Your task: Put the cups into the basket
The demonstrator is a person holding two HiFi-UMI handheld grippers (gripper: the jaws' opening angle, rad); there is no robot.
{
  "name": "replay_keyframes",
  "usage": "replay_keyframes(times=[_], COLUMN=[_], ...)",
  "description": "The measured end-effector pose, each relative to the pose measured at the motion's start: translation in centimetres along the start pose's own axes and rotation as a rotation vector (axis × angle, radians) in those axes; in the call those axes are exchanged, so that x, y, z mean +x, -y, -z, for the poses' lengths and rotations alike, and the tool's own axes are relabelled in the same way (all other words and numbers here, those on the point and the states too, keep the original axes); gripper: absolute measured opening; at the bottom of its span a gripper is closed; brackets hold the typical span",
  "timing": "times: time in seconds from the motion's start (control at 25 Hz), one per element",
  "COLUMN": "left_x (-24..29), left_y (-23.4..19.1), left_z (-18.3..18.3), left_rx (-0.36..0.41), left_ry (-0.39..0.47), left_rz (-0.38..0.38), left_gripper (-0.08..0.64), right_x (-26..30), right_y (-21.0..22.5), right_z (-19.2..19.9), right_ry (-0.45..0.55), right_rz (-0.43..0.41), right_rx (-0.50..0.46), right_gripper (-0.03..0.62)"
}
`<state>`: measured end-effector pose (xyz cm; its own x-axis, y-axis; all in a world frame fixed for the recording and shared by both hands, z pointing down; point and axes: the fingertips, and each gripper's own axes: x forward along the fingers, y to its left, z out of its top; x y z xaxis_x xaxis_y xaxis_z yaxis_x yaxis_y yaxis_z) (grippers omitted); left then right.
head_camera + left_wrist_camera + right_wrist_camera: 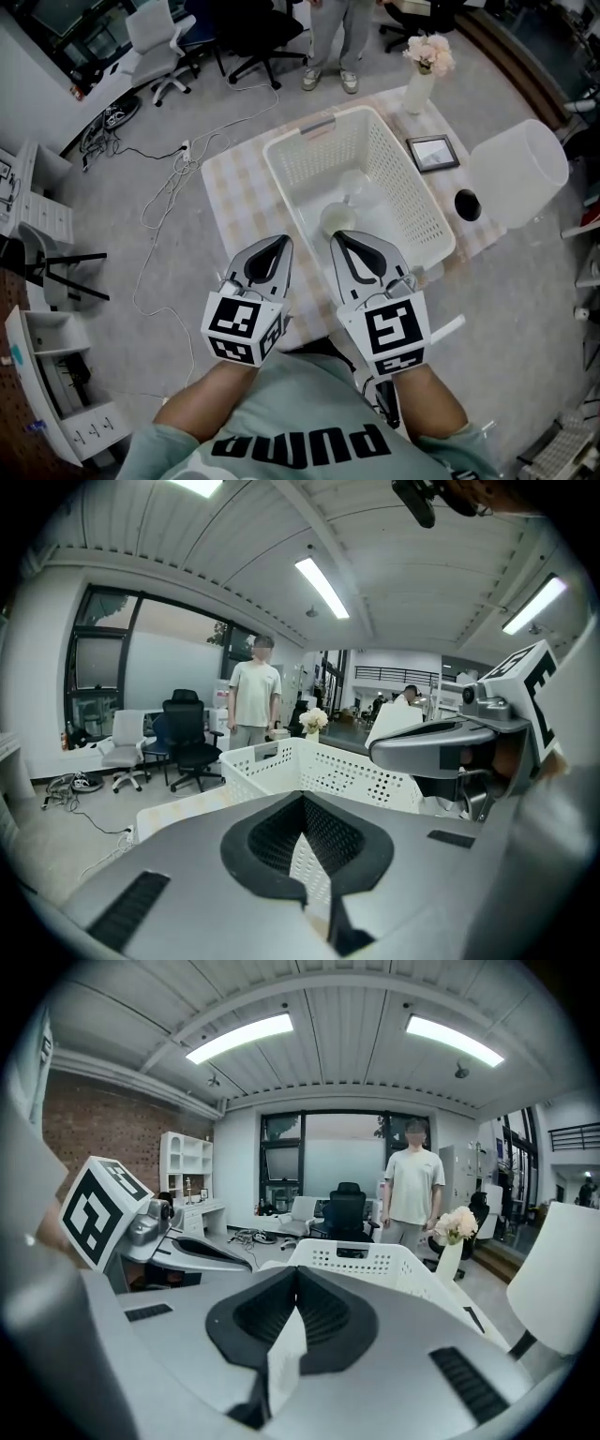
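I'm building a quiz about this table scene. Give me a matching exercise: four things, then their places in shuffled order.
Things:
1 basket
2 clear cups
3 vase of flowers
4 dark frame

Places:
A lying flat, right of the basket
B inside the basket
C middle of the checked cloth
D upright at the cloth's far right corner

Pairs: 1-C, 2-B, 3-D, 4-A

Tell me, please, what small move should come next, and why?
Probably draw both back: the left hand-held gripper and the right hand-held gripper are shut and empty, and clear cups already lie in the basket.
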<state>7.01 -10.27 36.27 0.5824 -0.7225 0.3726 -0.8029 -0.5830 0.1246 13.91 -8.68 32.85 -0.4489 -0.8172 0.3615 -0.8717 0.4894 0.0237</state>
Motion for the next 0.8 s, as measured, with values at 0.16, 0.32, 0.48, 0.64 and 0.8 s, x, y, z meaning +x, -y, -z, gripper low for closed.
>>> replay_keyframes(times=[0.16, 0.32, 0.48, 0.64, 0.8], left_x=[-0.7, -1.5, -3.3, -5.1, -7.3], left_y=[0.7, 1.3, 1.3, 0.8, 0.5], left_z=[-0.1, -0.2, 0.9, 1.8, 2.7], left_rx=[0.015, 0.042, 0.053, 0.070, 0.087], left_ry=[0.009, 0.025, 0.014, 0.010, 0.017], left_rz=[0.024, 0.069, 0.107, 0.145, 0.183], left_gripper=[0.006, 0.006, 0.006, 0.006, 0.006], right_x=[-1.2, -2.0, -2.8, -3.3, -4.0], right_y=[-0.9, -2.0, -3.8, -5.9, -8.4], right_z=[0.2, 0.7, 1.2, 1.6, 2.2], right_ry=[0.033, 0.044, 0.044, 0.049, 0.056], right_rz=[0.046, 0.092, 0.138, 0.192, 0.235], right_rx=[0.030, 0.044, 0.070, 0.088, 0.100], right_gripper=[0.015, 0.015, 0.015, 0.014, 0.014])
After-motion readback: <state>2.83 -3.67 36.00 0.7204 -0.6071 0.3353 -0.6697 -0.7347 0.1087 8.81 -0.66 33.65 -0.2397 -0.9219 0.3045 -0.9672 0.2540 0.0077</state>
